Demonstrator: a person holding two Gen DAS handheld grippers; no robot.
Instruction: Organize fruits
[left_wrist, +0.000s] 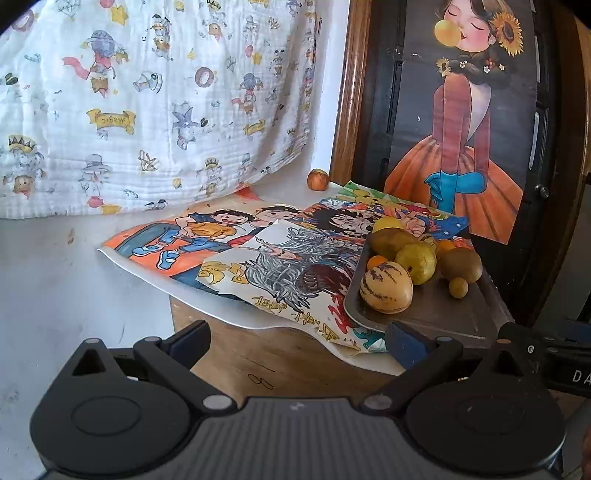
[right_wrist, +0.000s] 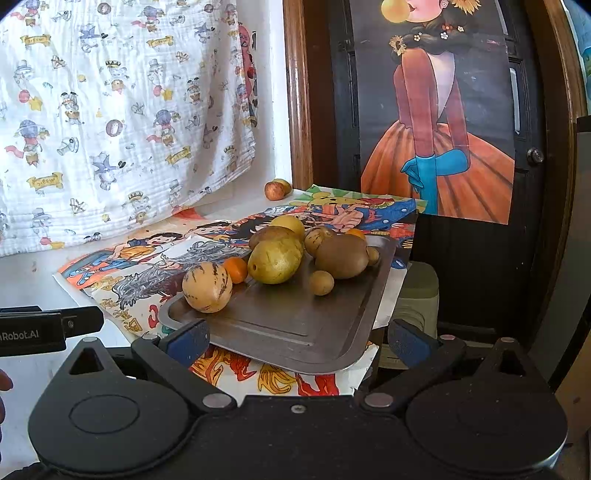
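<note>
My landmark is the metal tray (right_wrist: 325, 332), which lies on colourful drawn posters (left_wrist: 229, 254) spread over the tabletop (left_wrist: 55, 295). All the fruit I name sits relative to it. At the tray's near left corner rests a striped pepino melon (right_wrist: 207, 287), with a small orange fruit (right_wrist: 236, 268) touching it just behind. Toward the tray's middle lies a green-yellow pear (right_wrist: 275, 259), and a brown kiwi (right_wrist: 341, 256) sits to the right of it, with a small round brown fruit (right_wrist: 321, 282) just in front of the two. More fruit is heaped along the tray's far edge, including a yellow one (right_wrist: 290, 224). Well beyond the tray, by the wooden door frame (right_wrist: 298, 92), a reddish apple (left_wrist: 318, 180) sits alone on the tabletop, off the tray.

My left hand-held gripper (left_wrist: 297, 341) hangs to the left of the tray's near edge, its jaws spread wide and holding nothing. My right hand-held gripper (right_wrist: 297, 338) hovers at the tray's near edge, jaws equally wide apart, also empty.

A cartoon-print cloth (left_wrist: 147, 103) hangs behind the tray's left side.
</note>
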